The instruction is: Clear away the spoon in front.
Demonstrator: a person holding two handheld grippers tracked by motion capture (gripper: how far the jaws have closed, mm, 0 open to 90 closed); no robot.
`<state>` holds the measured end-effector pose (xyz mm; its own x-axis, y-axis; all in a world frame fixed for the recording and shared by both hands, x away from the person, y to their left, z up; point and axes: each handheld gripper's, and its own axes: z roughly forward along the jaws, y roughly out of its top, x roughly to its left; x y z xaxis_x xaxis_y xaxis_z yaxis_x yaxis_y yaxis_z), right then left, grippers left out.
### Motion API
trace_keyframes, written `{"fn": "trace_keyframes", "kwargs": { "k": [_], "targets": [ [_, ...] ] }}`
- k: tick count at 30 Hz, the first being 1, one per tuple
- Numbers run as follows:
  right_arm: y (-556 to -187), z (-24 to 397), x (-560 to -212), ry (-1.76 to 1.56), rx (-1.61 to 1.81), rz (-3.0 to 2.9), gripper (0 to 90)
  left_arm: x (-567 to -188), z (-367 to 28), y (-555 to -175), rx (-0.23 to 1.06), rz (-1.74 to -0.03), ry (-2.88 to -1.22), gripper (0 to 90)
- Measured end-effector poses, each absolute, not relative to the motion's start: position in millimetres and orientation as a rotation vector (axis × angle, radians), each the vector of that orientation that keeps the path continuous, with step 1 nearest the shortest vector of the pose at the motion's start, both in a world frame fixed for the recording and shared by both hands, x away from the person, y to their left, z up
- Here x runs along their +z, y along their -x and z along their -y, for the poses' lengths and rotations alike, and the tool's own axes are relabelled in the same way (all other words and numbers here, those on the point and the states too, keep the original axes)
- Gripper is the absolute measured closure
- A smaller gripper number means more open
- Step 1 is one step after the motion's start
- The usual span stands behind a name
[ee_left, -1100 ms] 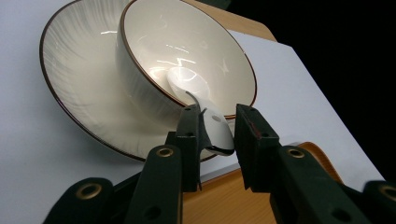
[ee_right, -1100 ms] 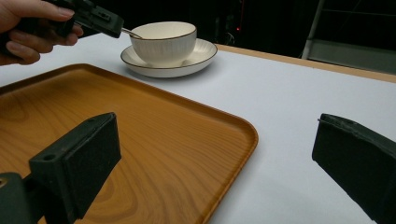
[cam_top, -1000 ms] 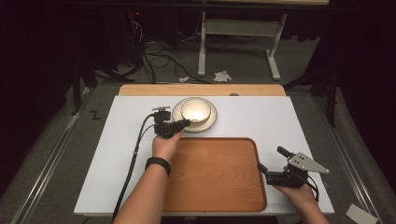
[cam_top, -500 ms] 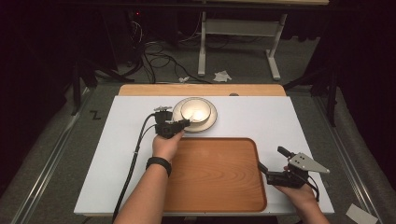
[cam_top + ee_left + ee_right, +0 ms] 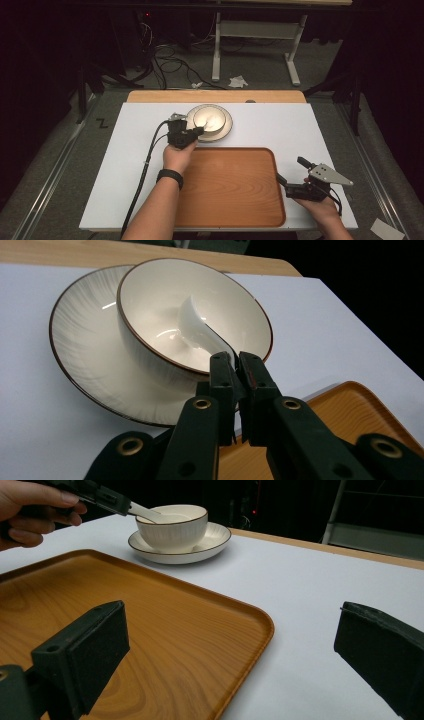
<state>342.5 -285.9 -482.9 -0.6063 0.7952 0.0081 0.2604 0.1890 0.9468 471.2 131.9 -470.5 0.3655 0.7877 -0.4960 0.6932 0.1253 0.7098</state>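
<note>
In the left gripper view the handle end of the white spoon (image 5: 200,332) is hidden between the two black jaws of the left gripper (image 5: 236,365), and the near rim of the bowl (image 5: 150,305) and part of the saucer (image 5: 85,340) under it are covered by those jaws. In the high view the spoon is too small to make out, and the person's forearms are cut off by the bottom edge. In the right gripper view the right gripper (image 5: 240,645) has both jaws cut off by the frame's edges, and the wooden tray (image 5: 150,625) runs out of the picture at the left and bottom.
</note>
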Motion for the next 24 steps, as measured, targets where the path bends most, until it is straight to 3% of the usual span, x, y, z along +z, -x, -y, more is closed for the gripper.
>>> {"fn": "trace_keyframes", "kwargs": {
  "k": [24],
  "targets": [
    [-342.2,285.8,-483.1,-0.992,1.423,-1.974,1.9,-453.2,-125.3,-460.5,0.315,-1.220,-1.675,86.1]
  ]
}}
